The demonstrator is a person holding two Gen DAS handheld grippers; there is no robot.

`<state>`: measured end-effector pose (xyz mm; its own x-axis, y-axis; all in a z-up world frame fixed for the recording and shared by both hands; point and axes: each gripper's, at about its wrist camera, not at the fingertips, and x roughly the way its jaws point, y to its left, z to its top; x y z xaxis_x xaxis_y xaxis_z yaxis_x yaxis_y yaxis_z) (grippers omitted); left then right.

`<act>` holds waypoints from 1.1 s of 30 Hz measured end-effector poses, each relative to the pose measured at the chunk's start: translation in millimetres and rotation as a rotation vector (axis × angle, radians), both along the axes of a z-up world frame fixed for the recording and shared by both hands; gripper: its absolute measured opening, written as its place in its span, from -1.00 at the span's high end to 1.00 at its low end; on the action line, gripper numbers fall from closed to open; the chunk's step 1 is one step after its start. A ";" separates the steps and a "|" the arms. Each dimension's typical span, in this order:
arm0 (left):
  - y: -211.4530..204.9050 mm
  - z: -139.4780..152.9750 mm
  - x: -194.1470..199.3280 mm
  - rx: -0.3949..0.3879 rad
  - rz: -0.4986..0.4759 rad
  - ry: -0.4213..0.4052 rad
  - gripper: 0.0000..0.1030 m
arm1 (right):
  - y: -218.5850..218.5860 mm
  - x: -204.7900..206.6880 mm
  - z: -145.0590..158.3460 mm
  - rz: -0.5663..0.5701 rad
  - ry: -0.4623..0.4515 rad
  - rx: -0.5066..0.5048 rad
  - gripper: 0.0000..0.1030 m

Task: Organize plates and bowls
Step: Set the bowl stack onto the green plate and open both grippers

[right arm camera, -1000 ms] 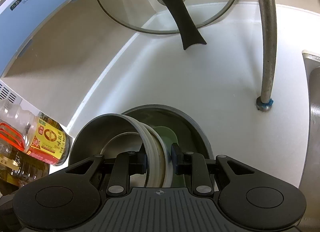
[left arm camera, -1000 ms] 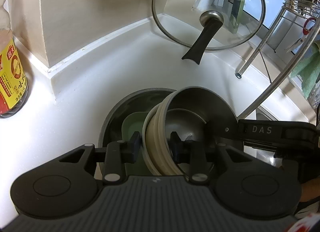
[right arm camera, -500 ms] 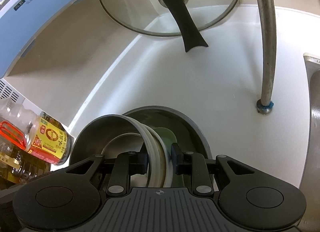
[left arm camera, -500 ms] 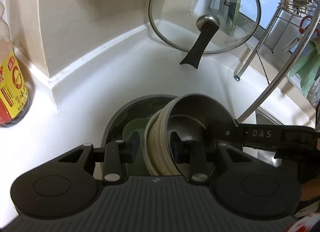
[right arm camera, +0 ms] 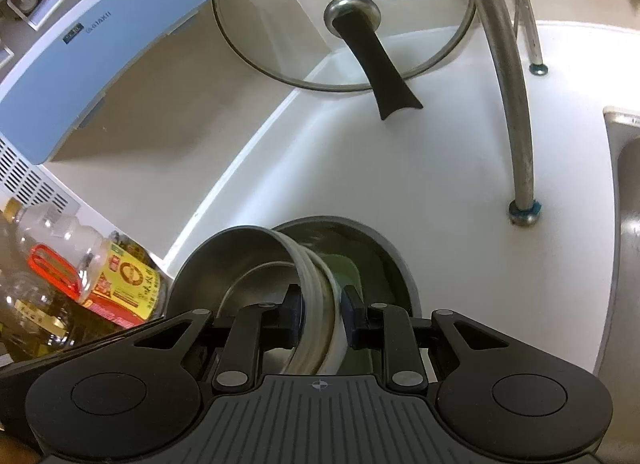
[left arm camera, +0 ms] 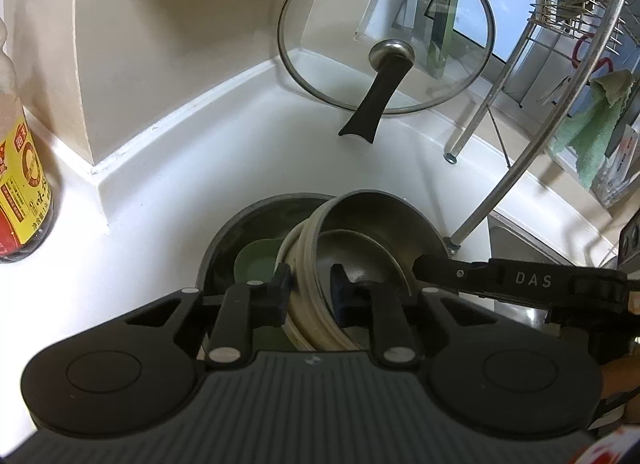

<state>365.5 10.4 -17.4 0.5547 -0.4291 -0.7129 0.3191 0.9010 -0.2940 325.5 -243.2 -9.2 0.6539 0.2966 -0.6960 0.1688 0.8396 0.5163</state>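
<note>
Between the jaws of the left claw (left arm camera: pixel 308 282): stacked bowls (left arm camera: pixel 308 304), tilted, over a pot (left arm camera: pixel 224 248) just ahead. Far ahead, a lid (left arm camera: pixel 384 39) leaning against the wall. Far left, a bottle (left arm camera: pixel 20 191). Right, a rack leg (left arm camera: pixel 520 167). Same bowls (right arm camera: pixel 316 304) between the jaws of the right claw (right arm camera: pixel 322 314).

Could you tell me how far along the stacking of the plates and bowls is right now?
Done: a green dish lies in the dark bowl. In hand: the left gripper, just closing, and right gripper clamp the tilted steel bowl with cream plates over it. Left: setting that stack down.
</note>
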 end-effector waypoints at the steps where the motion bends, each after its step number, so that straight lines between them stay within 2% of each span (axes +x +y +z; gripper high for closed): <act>1: 1.1 -0.5 0.2 -0.006 0.000 0.001 0.67 | -0.3 -1.5 0.3 -0.001 -0.005 0.001 0.54; 7: 7.0 -1.2 6.4 -0.056 0.000 0.036 0.67 | -0.4 -1.2 2.9 -0.018 0.005 -0.007 0.63; 19: 15.2 -1.3 21.2 -0.101 -0.007 0.101 0.69 | 1.6 20.1 15.5 -0.031 0.153 -0.023 0.69; 24: 12.6 -1.3 16.3 -0.093 -0.024 0.073 0.68 | 4.5 12.1 10.1 -0.040 0.111 -0.047 0.67; 33: 8.3 -1.5 14.8 -0.075 -0.041 0.029 0.69 | -2.6 -18.5 -2.6 -0.080 -0.082 0.032 0.66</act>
<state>380.2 18.7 -18.9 0.5152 -0.5038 -0.6933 0.3461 0.8624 -0.3694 306.9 -245.9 -11.8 0.7308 0.2626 -0.6300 0.1906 0.8078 0.5578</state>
